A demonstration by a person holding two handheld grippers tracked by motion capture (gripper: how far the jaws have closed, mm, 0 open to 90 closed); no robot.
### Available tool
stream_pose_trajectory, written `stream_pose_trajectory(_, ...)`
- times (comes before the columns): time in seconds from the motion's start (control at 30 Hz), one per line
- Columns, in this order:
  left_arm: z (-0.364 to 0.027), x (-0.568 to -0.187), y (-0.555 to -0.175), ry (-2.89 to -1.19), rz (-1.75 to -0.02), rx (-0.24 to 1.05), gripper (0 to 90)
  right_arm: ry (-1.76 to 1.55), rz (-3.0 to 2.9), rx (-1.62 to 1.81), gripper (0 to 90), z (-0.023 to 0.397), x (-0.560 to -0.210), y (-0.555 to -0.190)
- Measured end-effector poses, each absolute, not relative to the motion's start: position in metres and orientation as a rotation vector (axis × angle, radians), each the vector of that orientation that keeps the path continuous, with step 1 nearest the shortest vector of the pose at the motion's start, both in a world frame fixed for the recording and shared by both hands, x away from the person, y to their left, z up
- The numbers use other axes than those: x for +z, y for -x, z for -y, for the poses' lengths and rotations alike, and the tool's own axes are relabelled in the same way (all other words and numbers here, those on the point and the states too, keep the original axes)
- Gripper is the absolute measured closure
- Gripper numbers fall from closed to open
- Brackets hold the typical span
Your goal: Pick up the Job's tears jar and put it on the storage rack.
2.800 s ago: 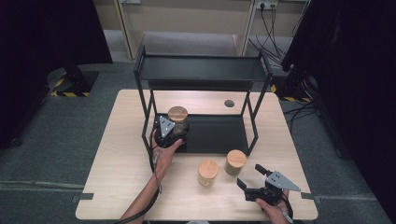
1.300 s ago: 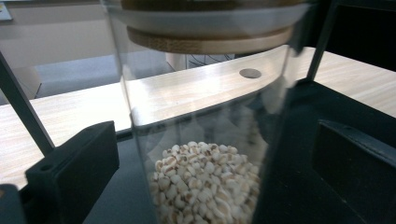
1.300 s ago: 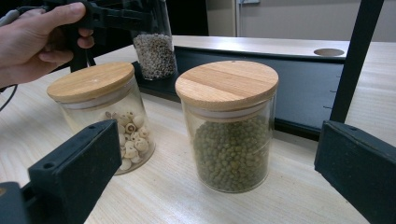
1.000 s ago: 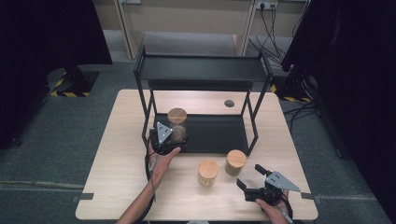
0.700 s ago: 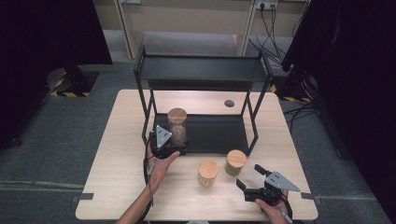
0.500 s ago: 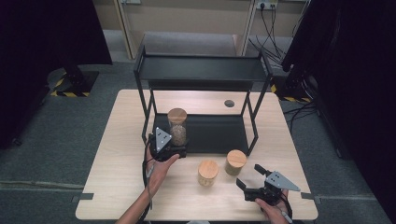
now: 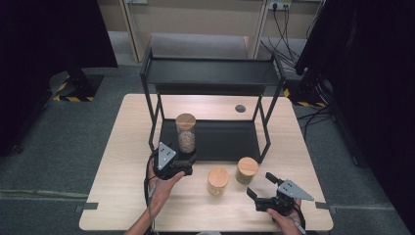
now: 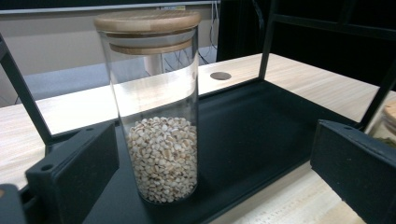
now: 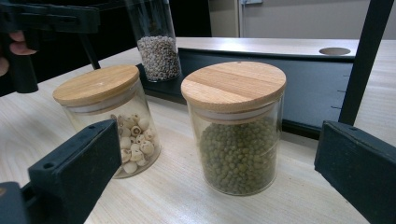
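A tall glass jar (image 7: 185,133) with a wooden lid, part filled with pale grains, stands upright on the left of the rack's black lower shelf (image 7: 230,141). My left gripper (image 7: 182,157) is open just in front of it, apart from it. In the left gripper view the tall jar (image 8: 156,112) stands beyond the widely spread jaws of that gripper (image 8: 215,161). My right gripper (image 7: 261,186) is open near the table's front right. It faces a short jar of green beans (image 9: 236,126) and a short jar of pale seeds (image 9: 109,116).
The black two-tier rack has an upper shelf (image 7: 213,72) and thin legs (image 7: 266,129) around the lower shelf. The two short jars (image 7: 218,181) (image 7: 246,170) stand on the wooden table (image 7: 122,196) before the rack. A round hole (image 7: 240,108) sits at the back.
My left gripper has drawn back toward the person, away from the tall jar, which stays standing on the lower shelf. The right gripper and the short jars have not moved.
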State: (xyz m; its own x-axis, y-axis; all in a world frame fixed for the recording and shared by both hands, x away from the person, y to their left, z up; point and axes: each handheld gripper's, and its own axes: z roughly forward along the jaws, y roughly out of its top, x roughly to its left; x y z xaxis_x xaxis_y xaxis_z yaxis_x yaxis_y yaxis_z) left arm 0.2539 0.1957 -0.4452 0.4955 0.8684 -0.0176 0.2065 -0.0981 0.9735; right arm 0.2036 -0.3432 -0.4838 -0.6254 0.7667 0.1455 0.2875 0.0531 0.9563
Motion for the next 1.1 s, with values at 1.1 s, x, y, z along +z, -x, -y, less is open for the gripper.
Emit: stream_pose_trajectory(1.1, -0.200, -0.462, -0.210, -1.604, -0.905, 0.698, 0.6, -1.038, -1.931, 1.593, 0.9, 0.343, -0.483, -0.202)
